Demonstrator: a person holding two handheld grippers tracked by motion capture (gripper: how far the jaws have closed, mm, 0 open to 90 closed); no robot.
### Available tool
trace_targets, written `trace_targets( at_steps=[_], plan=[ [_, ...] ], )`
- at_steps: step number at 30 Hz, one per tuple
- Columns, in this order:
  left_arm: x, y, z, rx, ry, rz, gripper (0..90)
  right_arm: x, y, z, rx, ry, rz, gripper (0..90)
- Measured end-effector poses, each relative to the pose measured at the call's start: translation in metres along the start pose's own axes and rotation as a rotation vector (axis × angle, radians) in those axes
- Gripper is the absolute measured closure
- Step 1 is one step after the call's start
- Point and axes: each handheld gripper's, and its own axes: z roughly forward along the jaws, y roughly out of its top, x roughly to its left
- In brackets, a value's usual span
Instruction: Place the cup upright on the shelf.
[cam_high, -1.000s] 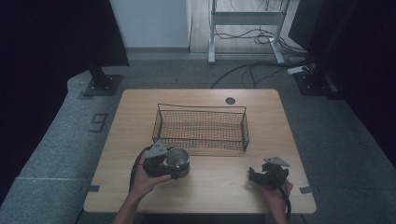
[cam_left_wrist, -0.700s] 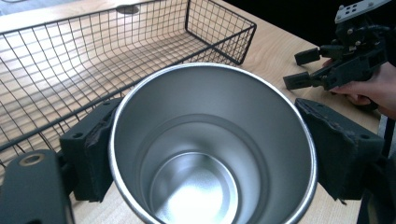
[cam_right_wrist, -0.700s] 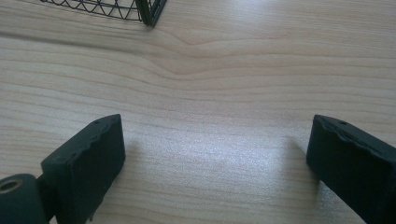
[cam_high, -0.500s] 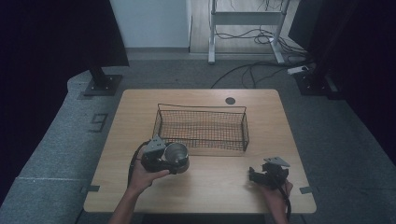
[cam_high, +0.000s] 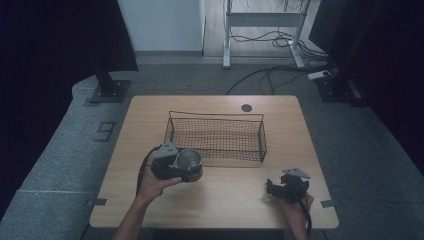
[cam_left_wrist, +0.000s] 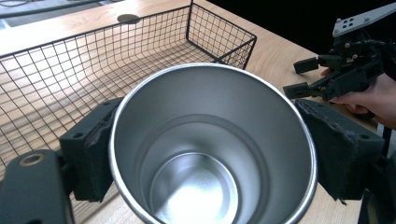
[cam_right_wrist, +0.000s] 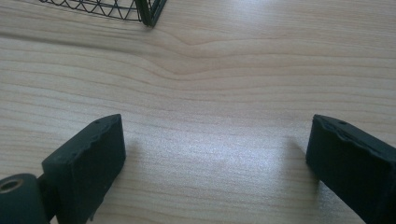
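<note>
— Dark curtains and loose floor cables ring your pale wooden tabletop (cam_high: 220, 200), with a black wire basket (cam_high: 215, 134) sitting mid-surface. What have you got in the left claw (cam_high: 176, 165)?

— You've got a steel cup (cam_high: 188, 160) clamped across its body, one pad on each side of the wall just under the rim. It sits just in front of the basket's near-left corner, seemingly held off the wood. That side grip leaves the mouth free, likely so you can carry it over the basket wall.

— Which way does it point?

— In the left gripper view you look straight down its open mouth to the bottom, so its long axis runs along your claw, mouth tipped up and toward the basket.

— And the right claw (cam_high: 286, 186)?

— Yours is spread wide with nothing between the pads, low over bare wood near the front right, well apart from the cup. I'd judge it's parked out of the way.
</note>
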Motion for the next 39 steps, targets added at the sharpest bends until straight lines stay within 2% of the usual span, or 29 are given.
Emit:
trace_targets(
  at_steps=[12, 39],
  plan=[
    [0.008, 0.017, -0.005, -0.015, 0.008, 0.004, 14.4, 0.000, 0.000, 0.000, 0.000, 0.000, 0.000, 4.6],
    [0.020, 0.040, -0.009, -0.046, 0.025, 0.003, 14.4, 0.000, 0.000, 0.000, -0.001, -0.001, 0.000, 4.8]
  ],
)
